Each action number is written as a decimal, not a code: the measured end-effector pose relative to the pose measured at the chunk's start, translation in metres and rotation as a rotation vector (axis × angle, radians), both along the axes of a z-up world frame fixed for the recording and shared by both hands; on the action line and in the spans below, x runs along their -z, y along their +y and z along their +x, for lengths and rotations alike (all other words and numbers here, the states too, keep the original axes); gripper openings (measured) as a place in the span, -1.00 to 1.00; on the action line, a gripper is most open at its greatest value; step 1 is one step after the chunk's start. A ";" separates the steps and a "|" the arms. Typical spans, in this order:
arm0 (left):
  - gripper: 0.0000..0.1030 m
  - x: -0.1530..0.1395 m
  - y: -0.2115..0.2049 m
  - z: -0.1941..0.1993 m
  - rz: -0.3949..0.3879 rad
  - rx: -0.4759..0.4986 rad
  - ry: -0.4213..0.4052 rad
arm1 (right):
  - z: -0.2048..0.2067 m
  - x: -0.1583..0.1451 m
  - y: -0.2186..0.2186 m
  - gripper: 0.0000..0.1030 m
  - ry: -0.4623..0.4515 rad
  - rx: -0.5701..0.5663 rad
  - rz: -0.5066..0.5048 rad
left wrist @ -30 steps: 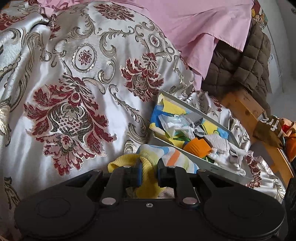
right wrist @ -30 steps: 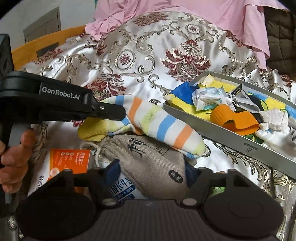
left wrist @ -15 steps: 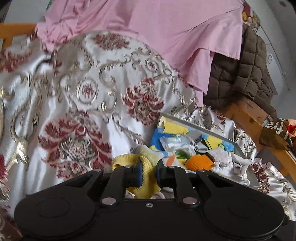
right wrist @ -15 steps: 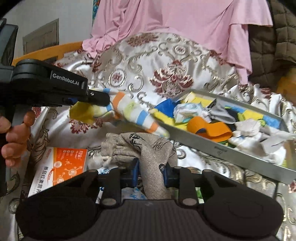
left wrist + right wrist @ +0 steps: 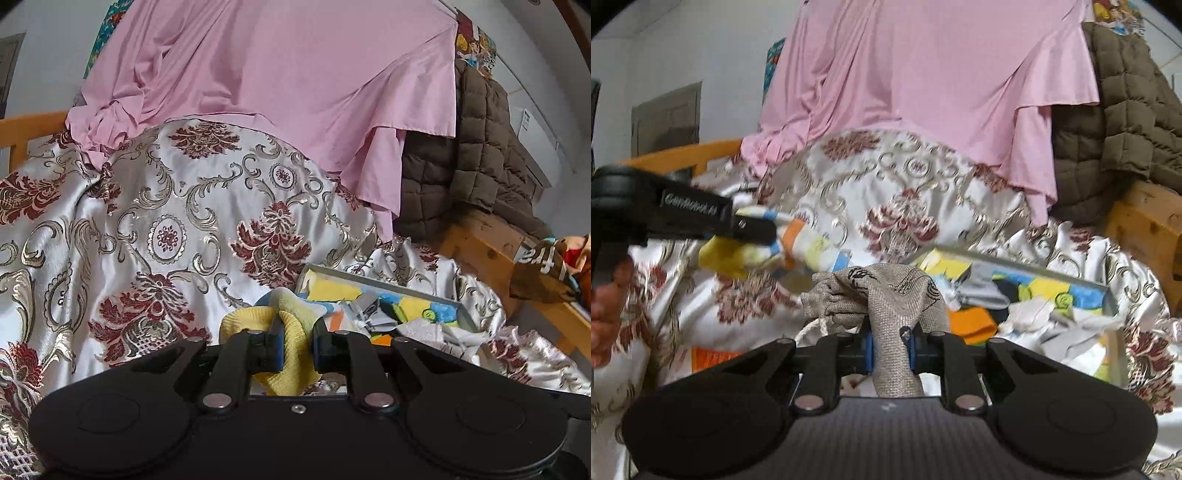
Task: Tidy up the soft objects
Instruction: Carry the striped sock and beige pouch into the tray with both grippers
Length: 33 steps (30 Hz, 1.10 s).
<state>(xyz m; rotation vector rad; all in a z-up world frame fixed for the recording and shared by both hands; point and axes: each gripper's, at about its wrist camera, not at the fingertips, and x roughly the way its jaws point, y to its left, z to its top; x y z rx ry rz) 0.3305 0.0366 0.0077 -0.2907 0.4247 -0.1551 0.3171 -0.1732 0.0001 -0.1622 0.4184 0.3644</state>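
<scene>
Left hand-held gripper: jaws narrow, clamped on the yellow cuff end of a striped sock; the sock hangs clear of the bed cover. In the right wrist view the same gripper shows at left, blurred, with the sock trailing toward the tray.
Right hand-held gripper: jaws have just been closing and now pinch the neck of a grey burlap drawstring pouch; the pouch bunches above the pads, its cord dangling at left.
Person's hand: at the left edge, gripping the left tool's handle.
Tray: shallow grey rectangular tray lying on the bed cover, to the right of both grippers.
Tray contents: a jumbled heap of soft pieces, including yellow and blue cloth, grey fabric, an orange piece and white crumpled items; individual kinds cannot be told.
Orange packet: flat on the bed cover, below the pouch, partly hidden by the right tool.
Background: pink cloth draped behind; brown quilted jacket at right over a wooden frame.
</scene>
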 end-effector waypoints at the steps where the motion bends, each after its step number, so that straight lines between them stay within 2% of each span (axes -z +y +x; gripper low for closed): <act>1: -0.73 -0.004 -0.001 0.001 -0.005 0.000 0.000 | 0.003 -0.004 -0.003 -0.64 -0.010 0.004 0.013; 7: -0.72 -0.030 -0.014 0.031 -0.060 -0.016 -0.030 | 0.041 -0.019 -0.025 -0.64 -0.057 0.034 0.088; 10: -0.72 -0.040 -0.032 0.057 -0.028 -0.017 -0.061 | 0.069 -0.024 -0.037 -0.64 -0.098 0.063 0.130; 14: -0.72 -0.043 -0.065 0.099 0.019 -0.006 -0.099 | 0.106 -0.019 -0.067 -0.64 -0.100 0.131 0.210; 18: -0.72 -0.034 -0.109 0.143 0.040 0.037 -0.110 | 0.144 -0.008 -0.107 -0.64 -0.049 0.211 0.276; 23: -0.72 -0.009 -0.159 0.183 0.025 0.100 -0.069 | 0.171 0.009 -0.149 -0.64 0.029 0.303 0.327; 27: -0.72 0.011 -0.189 0.200 0.038 0.144 -0.027 | 0.181 0.022 -0.169 -0.64 0.075 0.360 0.350; 33: -0.72 0.033 -0.205 0.209 0.068 0.171 0.024 | 0.187 0.038 -0.182 -0.63 0.131 0.400 0.354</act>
